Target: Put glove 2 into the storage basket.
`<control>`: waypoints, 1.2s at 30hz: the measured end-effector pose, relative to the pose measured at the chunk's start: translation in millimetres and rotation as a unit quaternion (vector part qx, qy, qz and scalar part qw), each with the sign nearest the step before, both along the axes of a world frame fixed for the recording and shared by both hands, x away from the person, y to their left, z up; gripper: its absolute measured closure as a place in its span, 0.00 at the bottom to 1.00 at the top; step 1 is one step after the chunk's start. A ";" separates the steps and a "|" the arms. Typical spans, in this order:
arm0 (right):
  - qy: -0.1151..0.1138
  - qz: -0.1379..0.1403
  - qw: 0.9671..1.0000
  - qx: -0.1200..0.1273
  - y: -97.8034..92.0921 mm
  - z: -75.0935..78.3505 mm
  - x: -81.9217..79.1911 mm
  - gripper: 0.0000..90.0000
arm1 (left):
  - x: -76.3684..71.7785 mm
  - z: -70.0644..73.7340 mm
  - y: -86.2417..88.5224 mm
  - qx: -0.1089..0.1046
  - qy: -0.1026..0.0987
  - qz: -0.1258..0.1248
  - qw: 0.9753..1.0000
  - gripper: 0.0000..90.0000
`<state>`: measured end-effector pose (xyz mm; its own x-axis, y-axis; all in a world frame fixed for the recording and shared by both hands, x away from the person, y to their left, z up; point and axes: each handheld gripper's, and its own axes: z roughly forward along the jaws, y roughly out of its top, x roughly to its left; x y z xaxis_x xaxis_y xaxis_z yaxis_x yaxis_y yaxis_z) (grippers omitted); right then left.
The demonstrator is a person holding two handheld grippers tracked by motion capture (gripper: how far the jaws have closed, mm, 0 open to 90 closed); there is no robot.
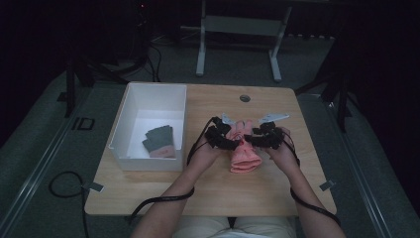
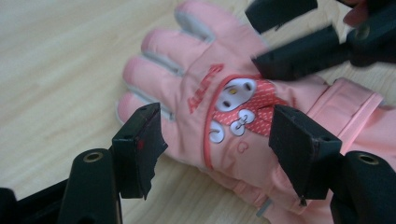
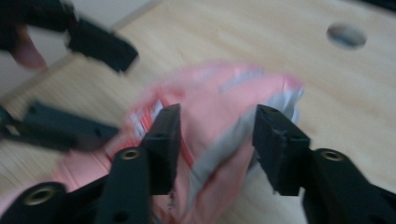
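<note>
Desk [image 1: 148, 193] has bare wood in front & to the right; white box [image 1: 130, 106] w/ a grey glove [image 1: 159, 141] sits at its left edge. Pink glove [image 1: 243, 151] lies mid-desk betw. both grippers. Left gripper [image 2: 217, 140]: fingers spread, straddling the glove's back, not pinching. Right gripper [image 3: 215, 144]: fingers apart around the glove's side; blurry, can't tell if gripping.

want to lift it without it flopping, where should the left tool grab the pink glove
Grip the pink glove across its palm, by the cartoon patch, coming down from above. It lies flat on the table, and the left tool already straddles that padded middle with open jaws; the fingers and cuff would probably droop.
</note>
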<state>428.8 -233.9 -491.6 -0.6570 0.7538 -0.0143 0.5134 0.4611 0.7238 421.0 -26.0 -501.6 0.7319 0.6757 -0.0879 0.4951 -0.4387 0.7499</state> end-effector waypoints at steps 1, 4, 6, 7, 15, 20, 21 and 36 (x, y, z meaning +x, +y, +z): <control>0.009 -0.003 1.000 -0.006 -1.7 -4.8 1.6 0.50 | 3.7 -6.1 0.3 0.005 0.015 0.005 1.000 0.38; 0.028 -0.008 0.999 -0.015 -4.8 -14.4 5.7 0.45 | 9.7 -14.6 1.0 0.007 0.042 0.017 0.999 0.37; 0.046 -0.009 0.999 -0.019 -5.8 -18.7 9.5 0.43 | 13.2 -20.4 0.0 0.010 0.058 0.024 0.998 0.37; 0.055 -0.010 0.998 -0.015 -6.4 -20.4 11.3 0.42 | 14.8 -23.3 -1.2 0.016 0.065 0.027 0.997 0.37; 0.092 0.001 0.996 0.021 -7.1 -34.1 17.1 0.54 | 31.1 -39.0 -4.4 0.015 0.122 0.028 0.992 0.40; 0.095 -0.004 0.995 0.032 -5.8 -35.2 15.2 0.65 | 39.1 -41.4 -4.9 -0.012 0.157 -0.007 0.987 0.59; 0.096 -0.007 0.995 0.034 -5.2 -34.7 14.8 0.66 | 39.2 -40.3 -4.8 -0.014 0.163 -0.008 0.986 0.65; 0.070 -0.021 0.995 0.068 -10.1 -10.6 1.7 0.75 | 31.8 -3.2 -7.8 -0.017 0.143 -0.028 0.989 0.87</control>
